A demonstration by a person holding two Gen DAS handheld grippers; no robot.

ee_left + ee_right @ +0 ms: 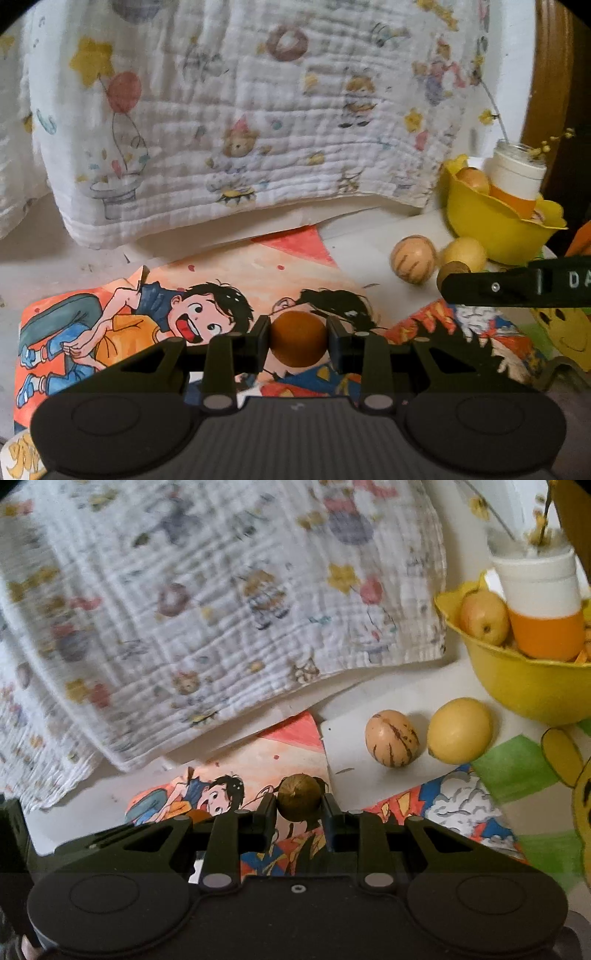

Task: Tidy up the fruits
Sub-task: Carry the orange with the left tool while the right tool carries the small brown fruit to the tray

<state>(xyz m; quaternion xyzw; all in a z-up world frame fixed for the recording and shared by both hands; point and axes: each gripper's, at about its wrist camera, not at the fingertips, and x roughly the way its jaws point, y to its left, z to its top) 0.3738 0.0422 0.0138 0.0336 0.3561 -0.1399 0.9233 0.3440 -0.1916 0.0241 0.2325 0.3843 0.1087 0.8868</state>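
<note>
Aloft together: an orange-brown round fruit (297,338) is pinched in the left gripper (297,339), a small olive-brown fruit (299,798) in the right gripper (300,806).
Both hang above cartoon drawings (207,314); nearby lie a striped fruit (391,743), a yellow fruit (460,730) and a yellow bowl (528,690).

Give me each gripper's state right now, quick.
Left gripper: closed on an orange-brown round fruit.
Right gripper: closed on a small olive-brown fruit.
</note>
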